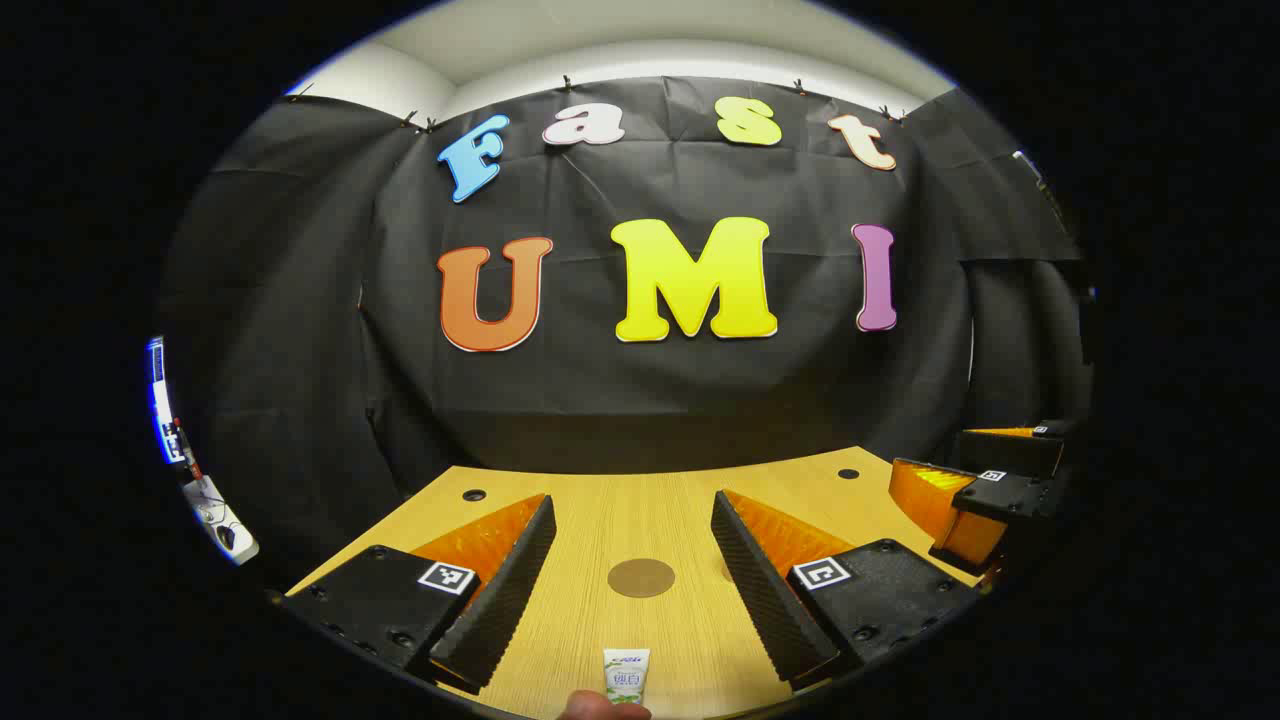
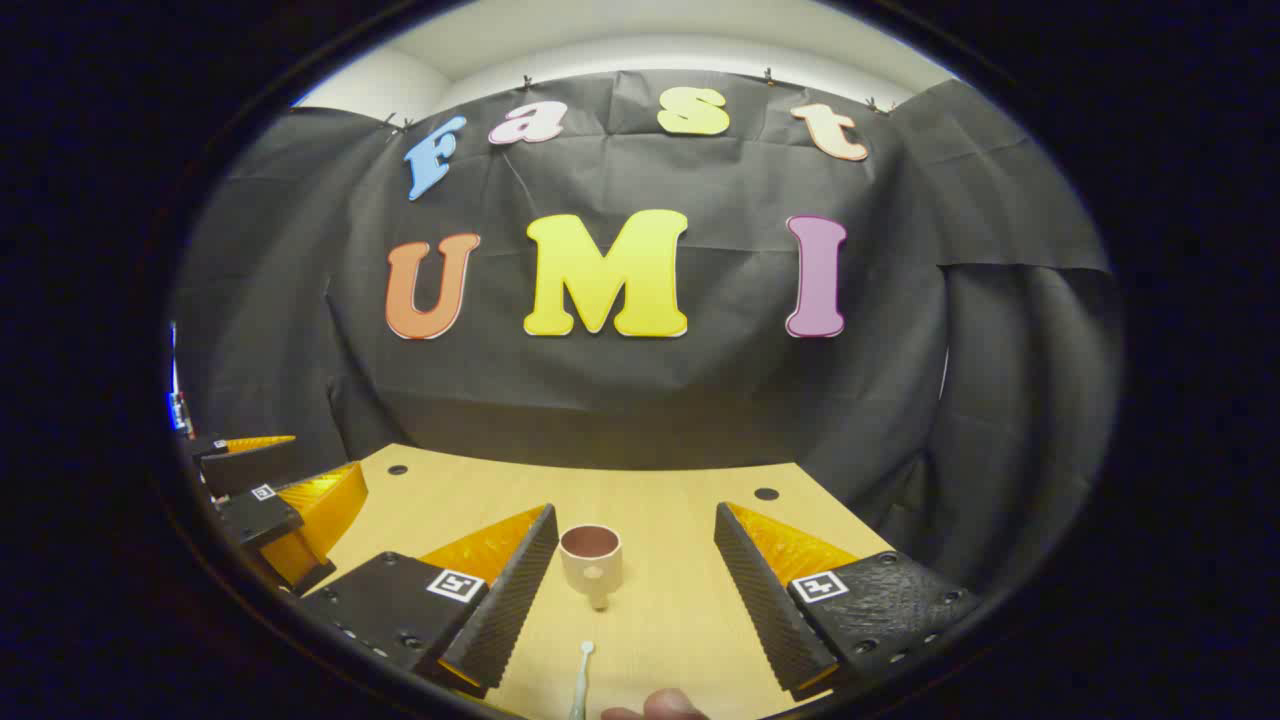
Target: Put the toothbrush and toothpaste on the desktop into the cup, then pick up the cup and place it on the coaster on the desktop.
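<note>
A: Start with the left gripper view. Where is everything relative to the coaster [image 1: 641, 577]?

B: The coaster lies flat on the desktop [image 1: 600, 505]. The left gripper [image 1: 634, 560] hovers over it, fingers spread wide apart on either side, gripping nothing. The toothpaste [image 1: 626, 676] lies nearer the camera than the coaster, label up, probably laid out for an easy pick. The right gripper [image 1: 975, 505] sits well off to the coaster's right.

A: And the right gripper view?

B: There the cup [image 2: 591, 556] is the landmark: upright, mouth open, ready to receive things. The right gripper [image 2: 636, 575] frames it with fingers apart, touching nothing. The toothbrush [image 2: 582, 680] lies just nearer than the cup, though it is partly cut off, so I can't judge its full lie.
</note>
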Tool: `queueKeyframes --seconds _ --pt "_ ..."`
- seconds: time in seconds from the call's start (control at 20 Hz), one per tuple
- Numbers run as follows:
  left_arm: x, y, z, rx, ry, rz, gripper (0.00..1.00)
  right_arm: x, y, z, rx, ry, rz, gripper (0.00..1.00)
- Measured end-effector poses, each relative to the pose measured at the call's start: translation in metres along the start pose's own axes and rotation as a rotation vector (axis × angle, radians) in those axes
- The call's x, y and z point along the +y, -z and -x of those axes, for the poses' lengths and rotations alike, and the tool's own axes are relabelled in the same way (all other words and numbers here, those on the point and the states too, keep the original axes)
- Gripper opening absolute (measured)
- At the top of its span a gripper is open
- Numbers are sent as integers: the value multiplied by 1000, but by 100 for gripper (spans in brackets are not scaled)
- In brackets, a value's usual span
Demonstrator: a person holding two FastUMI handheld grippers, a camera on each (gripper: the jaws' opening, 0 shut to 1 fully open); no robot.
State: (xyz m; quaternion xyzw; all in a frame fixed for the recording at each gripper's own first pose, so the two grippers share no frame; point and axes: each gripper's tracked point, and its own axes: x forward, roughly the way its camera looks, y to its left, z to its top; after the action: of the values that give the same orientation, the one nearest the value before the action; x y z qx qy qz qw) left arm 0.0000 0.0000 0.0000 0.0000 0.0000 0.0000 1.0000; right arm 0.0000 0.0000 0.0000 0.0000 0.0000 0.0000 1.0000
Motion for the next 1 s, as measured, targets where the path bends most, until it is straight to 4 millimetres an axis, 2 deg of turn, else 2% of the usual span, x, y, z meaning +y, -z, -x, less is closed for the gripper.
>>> queueKeyframes --seconds 0.55,1.0 --pt "-2 0 -2 -4 7 -9 99 8 4 -1 6 -23 20 95" --pt "-1 -1 1 -9 1 -12 99 7 8 -3 28 -18 31 98"
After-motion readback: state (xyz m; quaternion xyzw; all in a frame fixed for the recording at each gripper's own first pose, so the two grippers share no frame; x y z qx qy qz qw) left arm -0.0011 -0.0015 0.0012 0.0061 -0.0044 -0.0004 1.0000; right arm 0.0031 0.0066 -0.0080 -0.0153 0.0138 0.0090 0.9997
